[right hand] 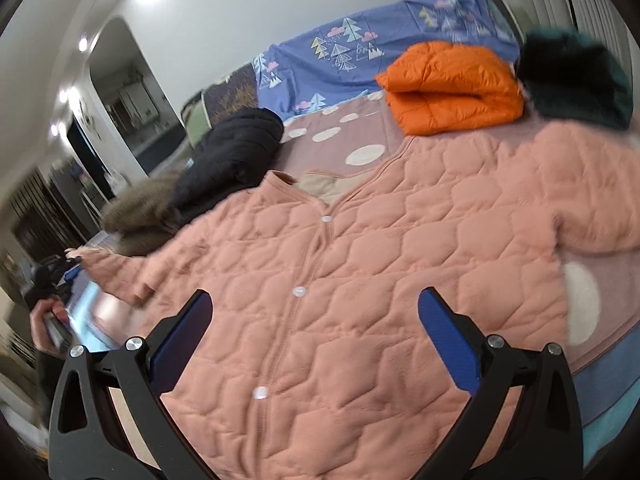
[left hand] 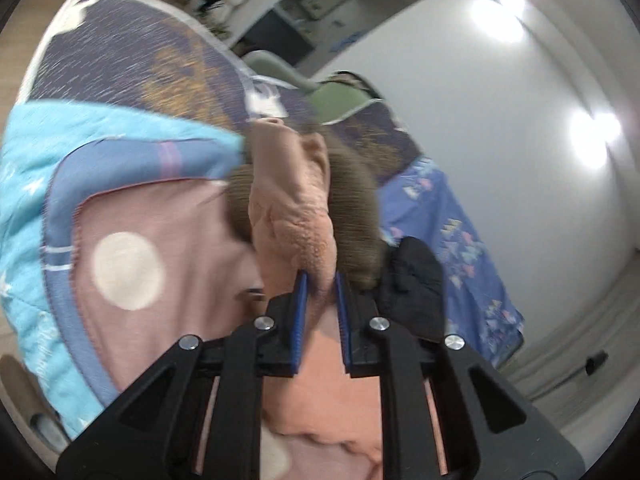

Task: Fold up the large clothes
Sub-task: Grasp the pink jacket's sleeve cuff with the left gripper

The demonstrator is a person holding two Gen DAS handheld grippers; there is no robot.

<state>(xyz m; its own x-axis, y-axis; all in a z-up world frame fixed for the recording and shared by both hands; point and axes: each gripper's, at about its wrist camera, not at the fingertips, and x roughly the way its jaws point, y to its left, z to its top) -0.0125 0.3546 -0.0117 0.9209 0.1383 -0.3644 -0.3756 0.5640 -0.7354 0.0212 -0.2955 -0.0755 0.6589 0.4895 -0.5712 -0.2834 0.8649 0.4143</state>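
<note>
Sleeve end of the pink quilted jacket [right hand: 360,280] sits pinched in the left tool [left hand: 320,280], jaws narrow on the cuff; the body lies flat, front up, on the bed [right hand: 344,136], its long axis running away from the right tool [right hand: 316,320]. Right tool hangs wide open, empty, over the button line. Sleeve stretches out to the jacket's left, so fold goes inward, toward the buttons. Left view shows the grip up close; right view shows the whole layout, w/ orange jacket [right hand: 452,88] and black coat [right hand: 236,148] beyond.

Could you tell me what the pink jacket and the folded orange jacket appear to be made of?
The pink jacket looks like soft, matte fleece or plush, quilted in wavy stitched cells, with pale snap buttons; its nap shows where the left gripper pinches it. The orange jacket looks like smooth, faintly shiny puffer fabric, probably nylon or polyester, with padded ridges.
</note>
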